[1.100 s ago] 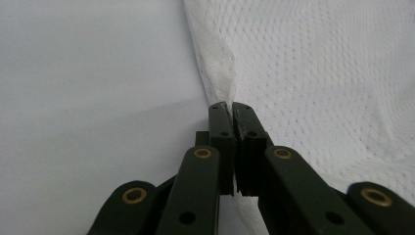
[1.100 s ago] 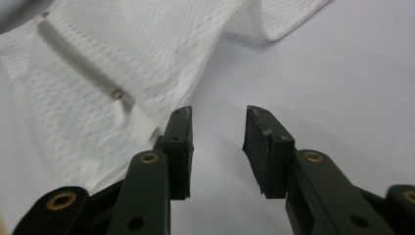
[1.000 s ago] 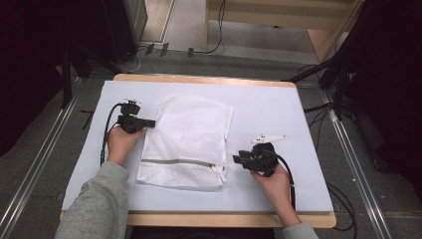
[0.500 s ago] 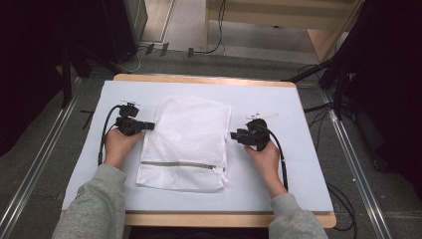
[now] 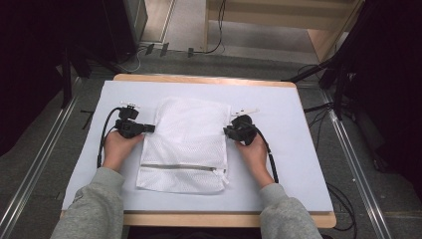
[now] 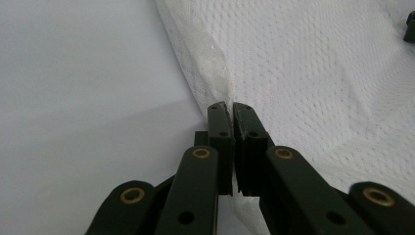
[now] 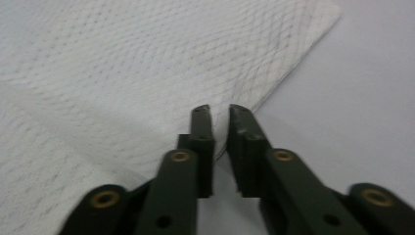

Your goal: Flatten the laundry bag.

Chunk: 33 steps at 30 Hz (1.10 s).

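High view: grippers (image 5: 149, 128) (image 5: 227, 131) flanking mesh bag (image 5: 186, 144)

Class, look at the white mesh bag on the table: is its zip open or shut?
Shut. In the high view the zip runs as one unbroken grey line across the mesh bag, with no gap.

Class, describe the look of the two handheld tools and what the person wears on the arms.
Both tools, left and right, are black, with two flat-faced jaws on link arms pinned by brass-coloured rivets. A black cable trails from each. A small white part sits on top. The sleeves are grey.
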Available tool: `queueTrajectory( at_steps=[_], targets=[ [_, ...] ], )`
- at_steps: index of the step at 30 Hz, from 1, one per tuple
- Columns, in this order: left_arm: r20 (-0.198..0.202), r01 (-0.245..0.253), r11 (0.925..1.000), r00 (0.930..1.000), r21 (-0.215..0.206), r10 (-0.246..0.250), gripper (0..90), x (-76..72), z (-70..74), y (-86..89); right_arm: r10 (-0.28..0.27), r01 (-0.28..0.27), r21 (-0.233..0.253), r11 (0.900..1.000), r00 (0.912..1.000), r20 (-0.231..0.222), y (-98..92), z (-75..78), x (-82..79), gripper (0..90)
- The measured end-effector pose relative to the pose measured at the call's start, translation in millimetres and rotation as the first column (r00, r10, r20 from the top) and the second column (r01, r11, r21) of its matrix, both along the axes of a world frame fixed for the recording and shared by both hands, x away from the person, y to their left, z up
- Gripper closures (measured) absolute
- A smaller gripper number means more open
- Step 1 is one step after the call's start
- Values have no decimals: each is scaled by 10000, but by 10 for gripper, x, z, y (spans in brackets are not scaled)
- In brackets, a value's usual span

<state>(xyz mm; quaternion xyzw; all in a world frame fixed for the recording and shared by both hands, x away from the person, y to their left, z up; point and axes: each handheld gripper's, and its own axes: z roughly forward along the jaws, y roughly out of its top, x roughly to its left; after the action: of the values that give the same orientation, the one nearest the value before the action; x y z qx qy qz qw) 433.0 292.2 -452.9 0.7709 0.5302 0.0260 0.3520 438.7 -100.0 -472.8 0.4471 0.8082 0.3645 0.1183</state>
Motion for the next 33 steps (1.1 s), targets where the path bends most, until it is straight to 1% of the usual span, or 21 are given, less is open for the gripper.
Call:
queueTrajectory(
  at_steps=[1,2,4,5,6,8,9,11,12,15,16,17,19,22,23,25,28,29,30,31,33],
  targets=[
    [3,5,10000,10000,-11,-5,881,-8,2,0,-10,12,153,9999,9999,-159,2,2,19,899],
    [8,51,10000,10000,-10,-51,881,-16,8,3,-10,12,153,9999,9999,-159,2,2,19,899],
    [86,24,9999,10000,-141,-23,881,-35,19,-5,-50,60,209,9998,9988,-477,-18,21,53,900],
    [127,43,9999,9999,-144,-41,881,-42,27,-10,-104,113,185,9998,9986,-517,-40,29,75,900],
    [177,75,9998,9998,-205,-72,881,-50,32,-24,-244,260,305,9992,9983,-520,-95,51,116,900],
    [245,186,9995,9995,-265,-179,881,-64,39,-63,-247,270,380,9989,9980,-582,-130,64,144,900],
    [262,313,9991,9992,-295,-305,881,-72,44,-107,-333,359,470,9983,9980,-541,-188,93,184,900],
    [281,374,9988,9989,-309,-365,878,-74,44,-127,-379,405,483,9980,9979,-533,-231,112,223,900],
    [264,445,9981,9987,-415,-434,877,-72,37,-158,-417,443,464,9979,9976,-555,-249,120,240,900],
    [326,462,9983,9985,-345,-450,870,-63,30,-184,-489,513,431,9978,9972,-559,-288,128,298,900],
    [374,422,9988,9985,-250,-412,868,-50,32,-188,-552,576,418,9975,9968,-573,-293,133,311,900],
    [471,291,9993,9985,-237,-280,868,-10,26,-180,-576,596,396,9974,9971,-502,-300,132,328,900],
    [498,212,9995,9986,-226,-201,869,16,15,-177,-570,594,441,9973,9969,-548,-297,131,347,900],
    [585,-29,9999,9983,114,22,870,75,-17,-161,-444,476,513,9975,9971,-623,-272,119,349,900],
    [528,-227,9997,9984,36,224,869,92,-31,-116,-359,384,393,9985,9974,-631,-234,112,338,900],
    [558,-353,9994,9978,5,352,863,95,-36,-103,-307,330,394,9987,9979,-577,-211,109,333,900],
    [565,-326,9995,9979,-1,325,842,85,-18,-73,-292,311,315,9990,9978,-595,-194,96,334,898],
    [534,-259,9996,9982,-82,263,779,80,-13,-71,-314,334,294,9990,9973,-662,-184,82,332,876],
    [522,-201,9996,9984,-181,210,752,73,-9,-74,-251,274,375,9989,9977,-628,-191,82,331,854],
    [469,-90,9998,9989,-198,100,752,66,-2,-77,-251,274,375,9989,9977,-628,-191,82,331,854],
    [426,55,9997,9991,-232,-45,687,46,15,-93,-256,286,462,9985,9976,-636,-210,105,314,794]
  ],
)
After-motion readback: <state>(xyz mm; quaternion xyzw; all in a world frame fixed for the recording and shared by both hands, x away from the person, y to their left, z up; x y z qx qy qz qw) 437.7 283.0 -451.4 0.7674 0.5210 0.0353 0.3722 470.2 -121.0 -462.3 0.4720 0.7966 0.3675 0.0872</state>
